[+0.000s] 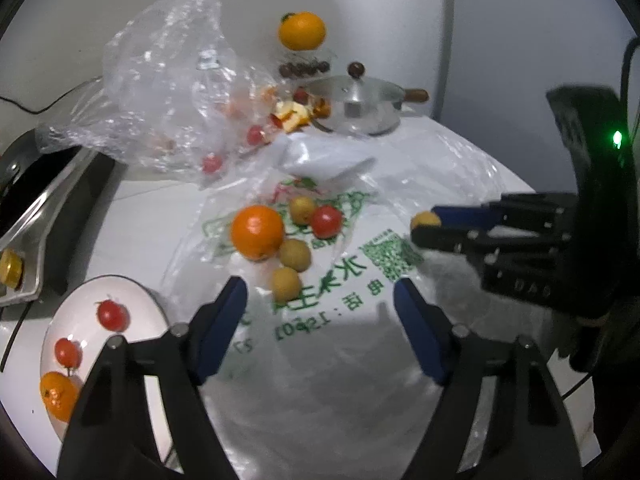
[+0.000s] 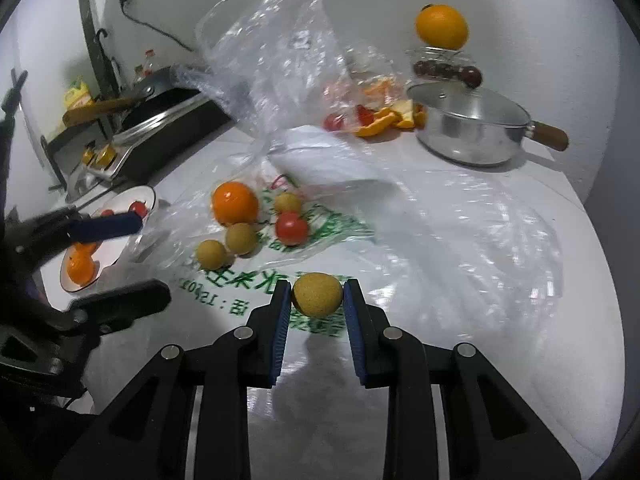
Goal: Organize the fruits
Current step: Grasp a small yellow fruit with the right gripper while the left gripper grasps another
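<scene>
- The left gripper point(image 1: 320, 300) has its fingers wide apart over a printed bag point(image 1: 340, 320).
- An orange point(image 1: 257, 233) lies on the bag.
- The right gripper point(image 1: 426, 228) pinches a small yellow fruit point(image 1: 425, 220).
- A plate point(image 1: 132, 300) holds tomatoes.

Printed plastic bag point(image 1: 360, 280) lay flat on white countertop point(image 1: 132, 216), green print upside down in both views. Large Chinese characters ran across it; only "水" was read with confidence. Smaller line read "电话:" followed by digits starting "15", rest creased and blurred. Green QR code point(image 1: 394, 254) sat beside large characters, too coarse to read. Green framed logo point(image 2: 320, 216) lay under fruit, illegible. Yellow package point(image 2: 78, 94) by stove bore unreadable label.
</scene>
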A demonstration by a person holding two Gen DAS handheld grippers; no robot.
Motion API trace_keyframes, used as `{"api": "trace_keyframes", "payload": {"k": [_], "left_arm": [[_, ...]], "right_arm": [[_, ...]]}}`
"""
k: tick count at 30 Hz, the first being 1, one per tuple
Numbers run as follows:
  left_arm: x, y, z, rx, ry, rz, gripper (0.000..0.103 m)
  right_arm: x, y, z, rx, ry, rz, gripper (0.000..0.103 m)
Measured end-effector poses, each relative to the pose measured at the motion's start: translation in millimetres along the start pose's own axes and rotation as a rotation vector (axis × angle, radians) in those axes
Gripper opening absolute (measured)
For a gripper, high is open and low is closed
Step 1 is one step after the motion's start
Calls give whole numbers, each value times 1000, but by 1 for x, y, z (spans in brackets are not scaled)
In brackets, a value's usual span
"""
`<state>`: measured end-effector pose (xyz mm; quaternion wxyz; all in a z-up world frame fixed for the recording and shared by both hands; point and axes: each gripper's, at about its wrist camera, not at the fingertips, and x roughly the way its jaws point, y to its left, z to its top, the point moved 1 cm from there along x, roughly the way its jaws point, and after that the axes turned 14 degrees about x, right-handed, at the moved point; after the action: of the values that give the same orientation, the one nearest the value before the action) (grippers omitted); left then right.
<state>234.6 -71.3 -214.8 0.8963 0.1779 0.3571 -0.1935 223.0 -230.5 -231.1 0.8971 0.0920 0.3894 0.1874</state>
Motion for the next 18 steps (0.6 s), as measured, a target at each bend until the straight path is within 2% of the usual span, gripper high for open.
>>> {"api": "trace_keyframes", "payload": {"k": [5, 7, 12, 17, 18], "left_arm": [[10, -12, 1, 37, 24, -34, 74], [15, -16, 2, 50, 47, -42, 64], [36, -9, -2, 25, 132, -24, 64], [45, 1, -2, 24, 150, 16, 61], [46, 2, -1, 25, 151, 19, 58]], "right_arm": [[-1, -8, 0, 18, -9, 8, 29], [0, -8, -1, 16, -6, 17, 29], [1, -10, -2, 19, -13, 27, 29], [-1, -11, -1, 31, -29, 35, 29], [0, -11, -1, 32, -30, 35, 29]]}}
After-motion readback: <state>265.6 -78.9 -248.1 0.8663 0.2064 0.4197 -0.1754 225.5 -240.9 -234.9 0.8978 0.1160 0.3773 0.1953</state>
